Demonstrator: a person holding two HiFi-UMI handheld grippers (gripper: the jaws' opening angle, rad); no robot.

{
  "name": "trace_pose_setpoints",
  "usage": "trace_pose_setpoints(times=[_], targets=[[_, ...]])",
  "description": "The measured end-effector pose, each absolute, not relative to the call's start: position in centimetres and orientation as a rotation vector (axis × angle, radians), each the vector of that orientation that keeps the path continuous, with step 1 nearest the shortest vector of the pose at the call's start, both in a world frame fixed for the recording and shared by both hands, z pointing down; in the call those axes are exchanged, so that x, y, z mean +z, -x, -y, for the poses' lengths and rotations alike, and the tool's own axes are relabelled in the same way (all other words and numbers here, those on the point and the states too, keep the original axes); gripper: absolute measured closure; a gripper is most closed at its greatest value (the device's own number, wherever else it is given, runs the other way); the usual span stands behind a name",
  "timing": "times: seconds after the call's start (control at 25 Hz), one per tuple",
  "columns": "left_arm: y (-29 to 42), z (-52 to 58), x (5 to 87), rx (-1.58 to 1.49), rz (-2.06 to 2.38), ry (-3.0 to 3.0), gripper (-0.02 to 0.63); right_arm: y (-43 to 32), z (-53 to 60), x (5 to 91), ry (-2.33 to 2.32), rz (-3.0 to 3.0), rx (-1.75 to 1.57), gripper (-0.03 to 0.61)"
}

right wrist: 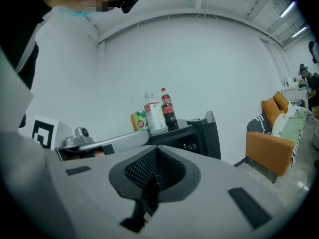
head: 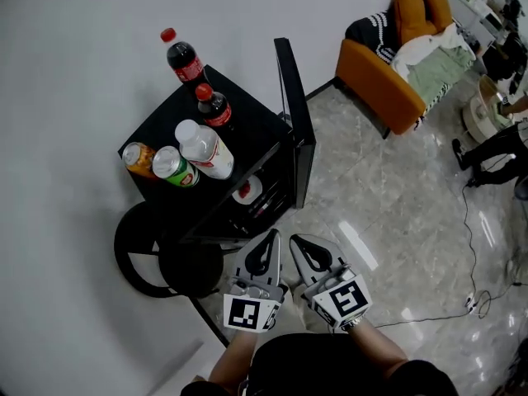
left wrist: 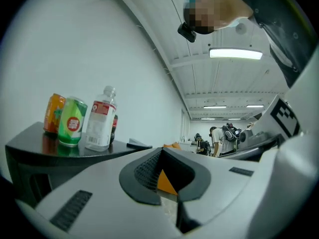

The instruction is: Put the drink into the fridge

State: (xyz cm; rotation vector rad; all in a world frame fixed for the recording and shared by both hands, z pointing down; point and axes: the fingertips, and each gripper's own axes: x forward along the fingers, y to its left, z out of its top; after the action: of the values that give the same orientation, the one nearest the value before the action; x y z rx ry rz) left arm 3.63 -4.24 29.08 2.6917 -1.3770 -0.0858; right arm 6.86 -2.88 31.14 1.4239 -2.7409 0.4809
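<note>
left tongs and right tongs are closed tight and empty, side by side, pointing roughly level toward the open fridge; drinks stand on its top.

A black fridge stands against the white wall with its door open. Two cola bottles, a clear bottle, a green can and an orange can stand on top. The left gripper and right gripper are side by side below it, jaws together, empty.
</note>
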Motion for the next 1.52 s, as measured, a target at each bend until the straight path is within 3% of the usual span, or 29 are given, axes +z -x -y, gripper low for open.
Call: trace_pose_setpoints(times=[0.88,1.52], targets=[[2.3,-1.2,18.4,-0.149,1.628,-2.708,0.604,-1.3,-0.5,19.7,-1.187,2.944,0.252,0.565],[3.2,-1.9,17.3,-0.172,1.688,-2.705,0.604,-1.8,0.2,17.6,-1.235,2.967,0.192,0.565]])
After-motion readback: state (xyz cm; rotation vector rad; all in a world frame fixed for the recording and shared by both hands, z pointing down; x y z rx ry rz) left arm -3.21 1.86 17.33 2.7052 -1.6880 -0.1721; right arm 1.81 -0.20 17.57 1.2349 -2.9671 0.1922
